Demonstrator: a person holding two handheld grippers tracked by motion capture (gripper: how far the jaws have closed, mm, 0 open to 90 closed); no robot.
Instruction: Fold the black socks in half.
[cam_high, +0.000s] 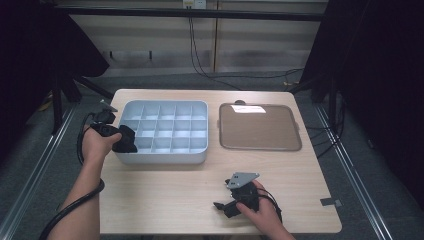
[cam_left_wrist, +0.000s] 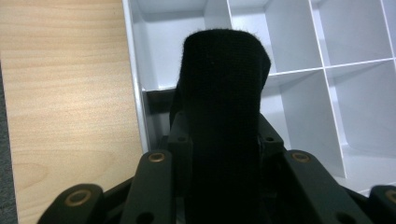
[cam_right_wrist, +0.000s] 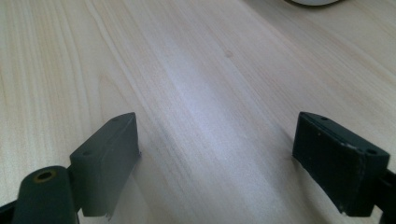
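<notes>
A light wooden table (cam_high: 165, 190) carries two things: a pale grey plastic organiser tray (cam_high: 165, 159) divided into a grid of small square compartments, sitting toward the table's left edge, and a flat brown tray with a grey rim (cam_high: 260, 127) toward the right edge, with nothing on it.

The person's left gripper (cam_high: 125, 140) hangs over the organiser tray's left wall, near its front-left corner. Its jaws are pinched on a folded piece of black fuzzy fabric (cam_left_wrist: 224, 107). In the left gripper view the fabric stands up between the jaws, above the wall that separates the table from the compartments along the tray's left side.

The right gripper (cam_high: 225, 207) rests low over bare wood near the table's front edge, right of centre. Its two black jaws are spread wide with nothing between them.

Judged from this position, the risk is a misplaced release. The fabric sits almost directly over the outer wall, so opening the jaws here could leave it draped on the rim or let it slide outside onto the table. The soft cloth could also unfold and spill across a divider into a neighbouring compartment, or cling to the jaw pads.
</notes>
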